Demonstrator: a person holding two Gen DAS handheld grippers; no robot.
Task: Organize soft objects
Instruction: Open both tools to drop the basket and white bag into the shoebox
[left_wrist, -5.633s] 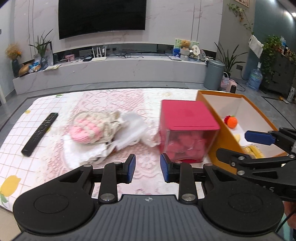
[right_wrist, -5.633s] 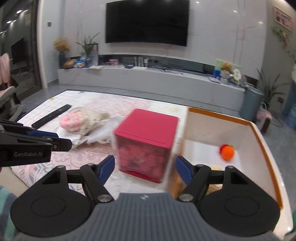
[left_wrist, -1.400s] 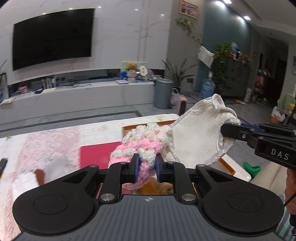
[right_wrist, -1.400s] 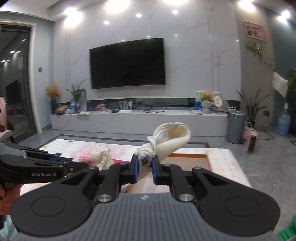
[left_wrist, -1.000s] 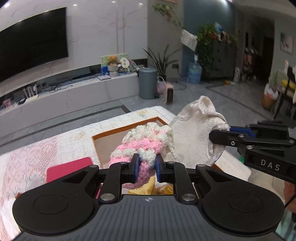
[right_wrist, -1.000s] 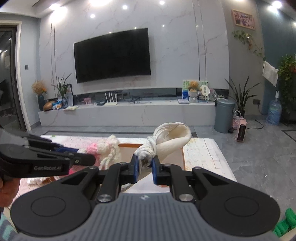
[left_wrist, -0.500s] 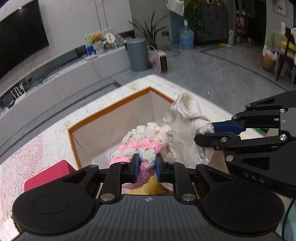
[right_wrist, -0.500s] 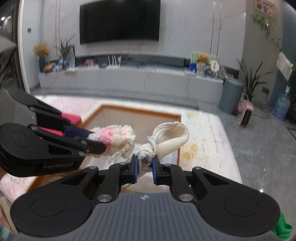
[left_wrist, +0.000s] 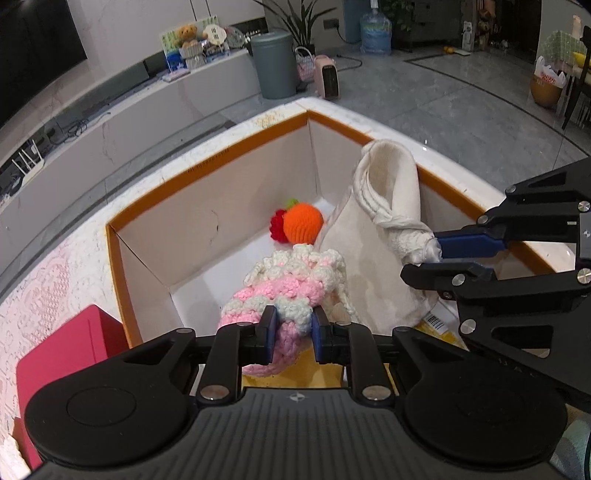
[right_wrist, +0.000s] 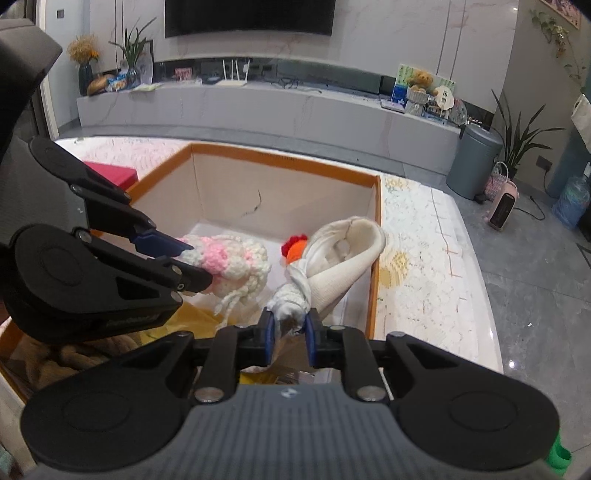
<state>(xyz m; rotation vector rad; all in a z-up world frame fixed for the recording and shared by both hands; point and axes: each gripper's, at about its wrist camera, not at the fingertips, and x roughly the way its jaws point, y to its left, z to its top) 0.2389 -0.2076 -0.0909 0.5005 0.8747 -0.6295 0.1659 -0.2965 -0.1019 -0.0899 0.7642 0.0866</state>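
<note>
Both grippers have descended since the earlier frames and now sit over the open cardboard box (left_wrist: 207, 177), which fills the centre of each view; a second ago we still saw the room beyond it. We note that the box rests on a lace-patterned tablecloth (right_wrist: 436, 258), with its orange rim running across mid-frame. At lower left of the left wrist view, a red cube (left_wrist: 70, 350) stands just beside the box wall.

Next in size, the cream cloth bag (left_wrist: 373, 258) hangs inside the box at centre right, its knotted neck clamped by the right gripper (right_wrist: 289, 326). Its jaws have just been opening slightly, yet the blue pads still press on the knot.

We see the pink-and-white crochet item (left_wrist: 288, 295) at lower centre, pinched narrowly by the left gripper (left_wrist: 294, 328), touching the bag's side.

Smallest, an orange crochet fruit (left_wrist: 303, 223) lies on the box floor at upper centre, touching a red crochet piece (left_wrist: 276, 227) on its left.
</note>
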